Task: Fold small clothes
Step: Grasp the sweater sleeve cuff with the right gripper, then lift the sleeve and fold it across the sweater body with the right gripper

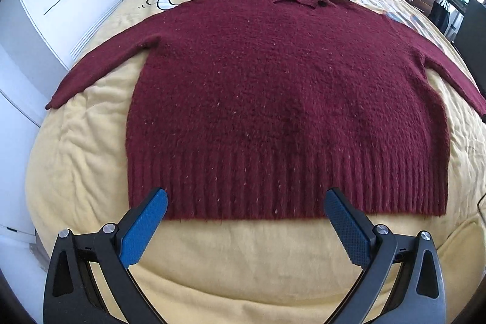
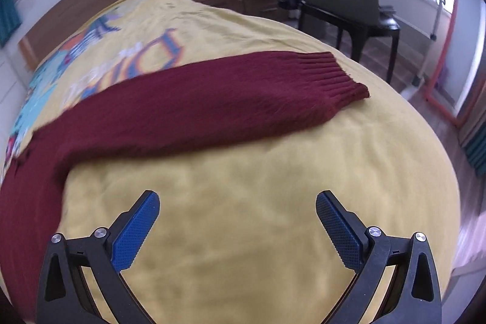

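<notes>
Maroon knit sweater lies flat (sleeves outspread) on bedspread.

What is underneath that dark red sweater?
The sweater lies flat on a yellow bedspread with cartoon prints. Whatever print sits beneath the sweater is covered.

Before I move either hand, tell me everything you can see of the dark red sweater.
The dark red fuzzy knit sweater lies flat and unfolded on the yellow printed bedspread, collar away, ribbed hem nearest. Both sleeves spread outward; the right sleeve's ribbed cuff rests near the bed's edge. Pale lint flecks the knit. Neither tongs touch it.
</notes>
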`<state>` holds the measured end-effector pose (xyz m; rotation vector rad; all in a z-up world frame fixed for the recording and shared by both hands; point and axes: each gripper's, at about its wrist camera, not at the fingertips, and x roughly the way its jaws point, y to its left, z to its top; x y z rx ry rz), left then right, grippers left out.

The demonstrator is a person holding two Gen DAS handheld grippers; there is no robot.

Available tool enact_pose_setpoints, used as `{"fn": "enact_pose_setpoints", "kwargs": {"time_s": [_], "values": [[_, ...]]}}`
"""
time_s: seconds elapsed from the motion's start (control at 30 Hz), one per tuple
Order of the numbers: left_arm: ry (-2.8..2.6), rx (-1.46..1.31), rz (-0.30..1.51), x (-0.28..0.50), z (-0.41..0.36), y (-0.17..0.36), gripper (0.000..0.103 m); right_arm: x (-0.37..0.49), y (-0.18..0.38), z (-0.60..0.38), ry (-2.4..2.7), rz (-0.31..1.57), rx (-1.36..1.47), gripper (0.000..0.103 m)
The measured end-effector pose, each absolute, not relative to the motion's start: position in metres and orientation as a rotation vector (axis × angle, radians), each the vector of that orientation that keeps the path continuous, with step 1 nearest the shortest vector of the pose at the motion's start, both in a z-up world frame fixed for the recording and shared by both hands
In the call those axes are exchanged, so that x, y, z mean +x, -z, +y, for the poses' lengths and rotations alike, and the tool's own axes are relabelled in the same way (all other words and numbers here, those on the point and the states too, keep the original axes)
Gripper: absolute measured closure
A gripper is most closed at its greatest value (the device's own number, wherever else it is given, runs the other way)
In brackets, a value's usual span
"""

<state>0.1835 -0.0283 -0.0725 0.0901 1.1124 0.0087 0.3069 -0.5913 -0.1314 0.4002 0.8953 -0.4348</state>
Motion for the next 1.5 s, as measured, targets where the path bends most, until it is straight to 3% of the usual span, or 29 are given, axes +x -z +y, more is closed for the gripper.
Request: {"fn": "enact_pose_setpoints", "kwargs": {"time_s": [0.23, 0.43, 0.63, 0.73, 0.8, 0.9, 1.5], "values": [[-0.028, 0.106, 1.156, 0.197, -0.031, 0.088, 0.001, 0.33, 0.148, -0.656, 0.49, 0.893, 0.55, 0.0], [-0.06, 0.116, 1.175, 0.204, -0.028, 0.097, 0.001, 0.346, 0.153, -0.69, 0.515, 0.855, 0.647, 0.009], [-0.078, 0.113, 1.185, 0.209, -0.021, 0.104, 0.001, 0.358, 0.153, -0.717, 0.559, 0.826, 0.718, 0.035], [-0.083, 0.106, 1.192, 0.211, -0.02, 0.107, 0.001, 0.36, 0.152, -0.728, 0.575, 0.817, 0.749, 0.053], [-0.08, 0.101, 1.197, 0.211, -0.02, 0.108, 0.001, 0.362, 0.151, -0.733, 0.566, 0.813, 0.765, 0.072], [-0.064, 0.099, 1.204, 0.211, -0.022, 0.11, 0.001, 0.365, 0.144, -0.733, 0.538, 0.809, 0.769, 0.084], [-0.042, 0.041, 1.182, 0.205, 0.007, 0.097, 0.001, 0.438, 0.082, -0.618, 0.228, 0.799, 0.776, 0.088]]}}
